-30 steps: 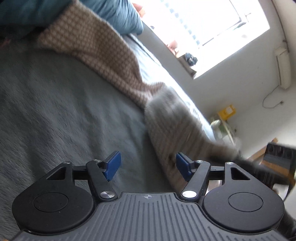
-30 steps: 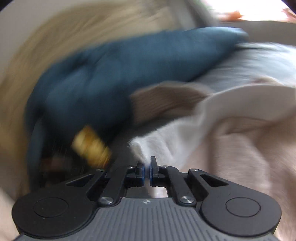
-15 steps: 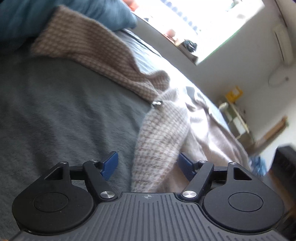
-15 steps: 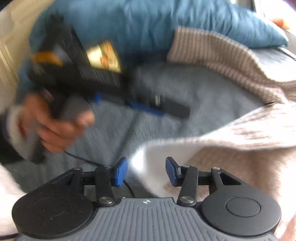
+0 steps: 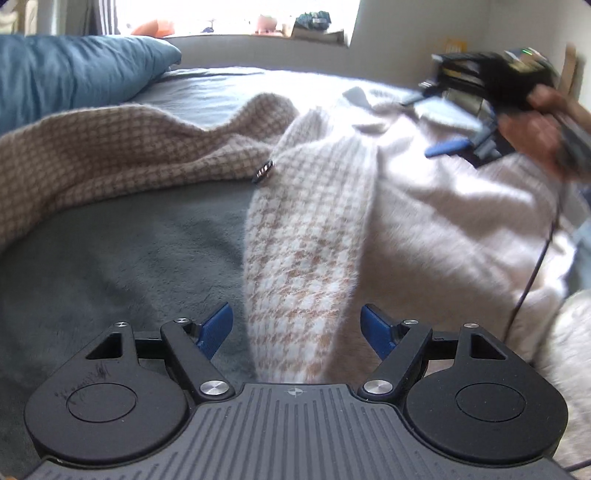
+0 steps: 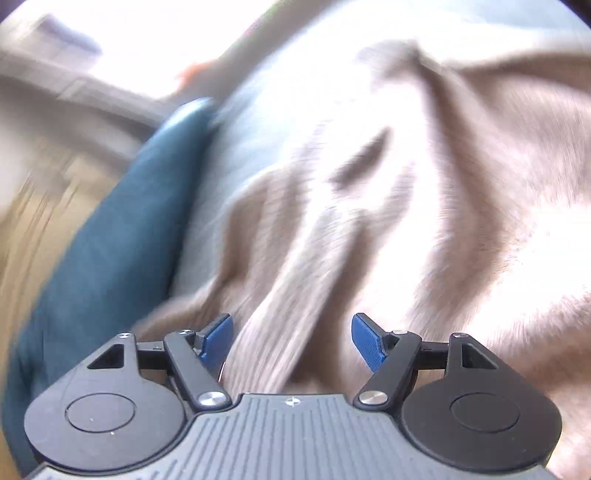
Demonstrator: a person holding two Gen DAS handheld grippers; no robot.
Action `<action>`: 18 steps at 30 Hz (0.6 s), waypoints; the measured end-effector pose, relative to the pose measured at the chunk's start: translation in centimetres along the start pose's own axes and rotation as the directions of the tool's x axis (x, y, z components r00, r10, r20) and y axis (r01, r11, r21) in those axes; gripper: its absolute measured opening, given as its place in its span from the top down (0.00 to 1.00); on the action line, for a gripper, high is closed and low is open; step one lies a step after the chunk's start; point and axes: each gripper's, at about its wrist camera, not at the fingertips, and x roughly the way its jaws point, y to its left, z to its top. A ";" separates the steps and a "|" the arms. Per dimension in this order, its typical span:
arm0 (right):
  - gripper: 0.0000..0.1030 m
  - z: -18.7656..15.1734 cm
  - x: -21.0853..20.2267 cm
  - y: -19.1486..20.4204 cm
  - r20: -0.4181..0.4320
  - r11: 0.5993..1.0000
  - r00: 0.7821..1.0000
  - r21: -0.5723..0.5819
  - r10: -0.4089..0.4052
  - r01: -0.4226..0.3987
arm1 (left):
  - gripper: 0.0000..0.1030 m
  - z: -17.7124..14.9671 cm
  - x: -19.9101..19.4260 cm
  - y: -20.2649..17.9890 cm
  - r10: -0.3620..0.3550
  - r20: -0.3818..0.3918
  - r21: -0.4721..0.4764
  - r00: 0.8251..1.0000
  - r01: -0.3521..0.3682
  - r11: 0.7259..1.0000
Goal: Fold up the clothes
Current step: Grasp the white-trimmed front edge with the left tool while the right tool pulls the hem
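A beige and white houndstooth knit garment (image 5: 306, 236) lies rumpled on a grey bed (image 5: 122, 258), its plain pale inner side (image 5: 454, 229) spread to the right. A dark button (image 5: 263, 170) shows at a fold. My left gripper (image 5: 297, 325) is open, and a strip of the garment runs between its blue fingers without being pinched. In the left wrist view my right gripper (image 5: 458, 142) is seen blurred at the upper right, held by a hand (image 5: 535, 129). The right wrist view is blurred: my right gripper (image 6: 291, 338) is open over the same beige knit (image 6: 369, 221).
A teal pillow (image 5: 74, 74) lies at the head of the bed, also seen as the teal pillow (image 6: 110, 240) left of the right gripper. A window sill (image 5: 258, 31) with small items runs behind. A black cable (image 5: 535, 266) trails over the garment at right.
The right gripper has let go of the garment's white edge and opened, then swung away over the knit. The left view levelled out, and the garment strip now lies between its open fingers.
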 end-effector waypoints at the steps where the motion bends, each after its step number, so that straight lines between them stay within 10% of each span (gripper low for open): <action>1: 0.29 1.0 1.2 -0.8 0.005 0.999 1.000 0.045 -0.006 0.006 | 0.26 0.1 0.3 -0.2 0.016 0.002 0.017 1.000 -0.016 1.000; 6: 0.40 2.2 5.8 -0.9 0.024 0.999 0.999 0.025 -0.035 0.034 | 0.47 0.4 1.2 0.2 0.033 0.030 0.027 0.999 -0.034 0.999; 10: 0.93 2.1 6.6 0.6 0.091 0.999 0.995 -0.039 -0.031 0.035 | 0.85 0.4 1.6 2.6 -0.070 0.042 -0.142 0.997 0.076 0.987; 15: 0.96 2.0 6.5 7.8 0.215 0.953 0.975 -0.303 0.051 0.017 | 0.91 0.5 2.1 5.4 -0.193 0.082 -0.344 0.978 0.210 0.915; 18: 0.95 0.5 8.0 15.0 0.187 0.830 0.974 -0.557 0.127 -0.002 | 0.92 0.4 2.2 7.3 -0.257 0.118 -0.456 0.959 0.282 0.844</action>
